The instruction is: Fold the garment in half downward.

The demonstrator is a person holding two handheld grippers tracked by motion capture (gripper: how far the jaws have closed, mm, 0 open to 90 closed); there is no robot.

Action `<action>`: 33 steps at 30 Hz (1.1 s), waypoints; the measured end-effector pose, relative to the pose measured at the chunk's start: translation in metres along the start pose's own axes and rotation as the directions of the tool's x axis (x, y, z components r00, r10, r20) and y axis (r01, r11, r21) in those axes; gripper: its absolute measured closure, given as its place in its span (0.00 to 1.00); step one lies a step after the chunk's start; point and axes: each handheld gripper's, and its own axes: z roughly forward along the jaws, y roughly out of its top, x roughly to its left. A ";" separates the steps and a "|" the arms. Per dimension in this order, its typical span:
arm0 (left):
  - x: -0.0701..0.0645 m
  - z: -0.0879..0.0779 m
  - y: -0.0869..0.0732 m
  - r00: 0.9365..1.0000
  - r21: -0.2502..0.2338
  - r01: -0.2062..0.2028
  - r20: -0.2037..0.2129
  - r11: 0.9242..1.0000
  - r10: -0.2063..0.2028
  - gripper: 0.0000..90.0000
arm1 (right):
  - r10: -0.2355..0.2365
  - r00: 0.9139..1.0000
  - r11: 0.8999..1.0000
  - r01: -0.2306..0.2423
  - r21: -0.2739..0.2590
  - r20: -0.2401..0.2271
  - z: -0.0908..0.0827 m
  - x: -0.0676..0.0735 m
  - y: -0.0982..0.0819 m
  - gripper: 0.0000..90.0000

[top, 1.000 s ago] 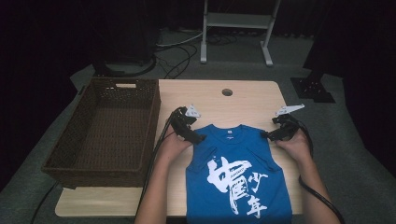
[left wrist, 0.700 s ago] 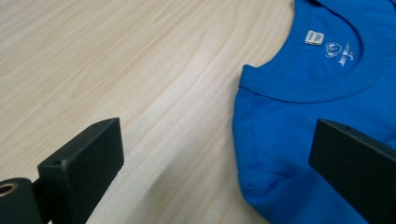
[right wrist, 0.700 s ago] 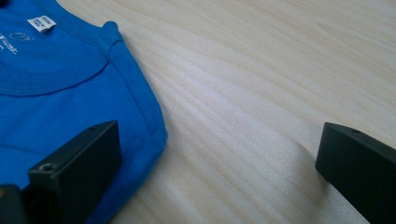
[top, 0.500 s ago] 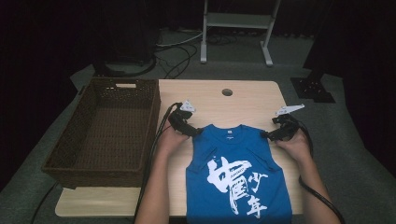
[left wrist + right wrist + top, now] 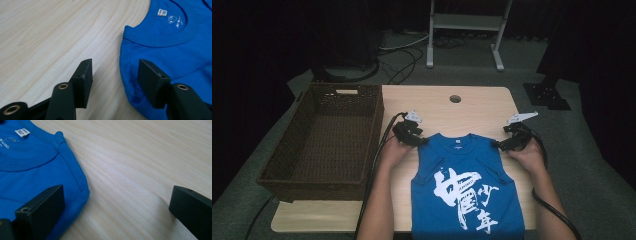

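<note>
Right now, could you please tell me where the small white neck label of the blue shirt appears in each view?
High view: the white neck label sits just below centre, inside the blue shirt collar.
Left gripper view: the label is at the top, right of centre.
Right gripper view: it is at the top left.
Shared landmark: the ribbed collar curving under the label.
</note>
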 end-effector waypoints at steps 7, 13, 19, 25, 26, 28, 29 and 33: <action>0.001 -0.002 -0.003 1.000 -0.015 0.009 0.016 1.000 -0.009 0.68 | 0.001 1.000 1.000 -0.001 -0.001 -0.003 0.000 0.000 0.000 0.00; 0.001 -0.002 -0.005 0.999 -0.027 0.019 0.040 0.999 -0.017 0.91 | 0.008 1.000 1.000 -0.008 -0.006 -0.003 -0.001 0.002 0.000 0.03; 0.001 -0.001 -0.006 0.999 -0.037 0.031 0.042 0.999 -0.029 0.94 | 0.024 0.999 0.999 -0.026 -0.045 -0.040 -0.005 0.001 -0.002 0.15; 0.000 -0.001 -0.005 0.999 -0.035 0.026 0.037 0.999 -0.025 0.94 | 0.020 0.997 0.998 -0.025 -0.064 -0.073 -0.003 0.004 0.001 0.34; 0.000 -0.001 -0.005 0.999 -0.036 0.026 0.037 0.999 -0.025 0.94 | 0.013 0.997 0.997 -0.019 -0.069 -0.081 -0.002 0.005 0.002 0.39; 0.000 -0.001 -0.005 0.999 -0.038 0.030 0.037 0.999 -0.028 0.94 | 0.001 0.996 0.997 -0.008 -0.072 -0.090 -0.002 0.006 0.002 0.52; -0.001 -0.001 -0.005 0.999 -0.038 0.031 0.035 0.999 -0.030 0.94 | -0.003 0.995 0.997 -0.004 -0.073 -0.099 -0.003 0.007 0.002 0.56; -0.001 -0.001 -0.005 0.999 -0.033 0.035 0.034 0.999 -0.034 0.96 | -0.020 0.992 0.997 0.010 -0.078 -0.123 -0.004 0.010 0.000 0.77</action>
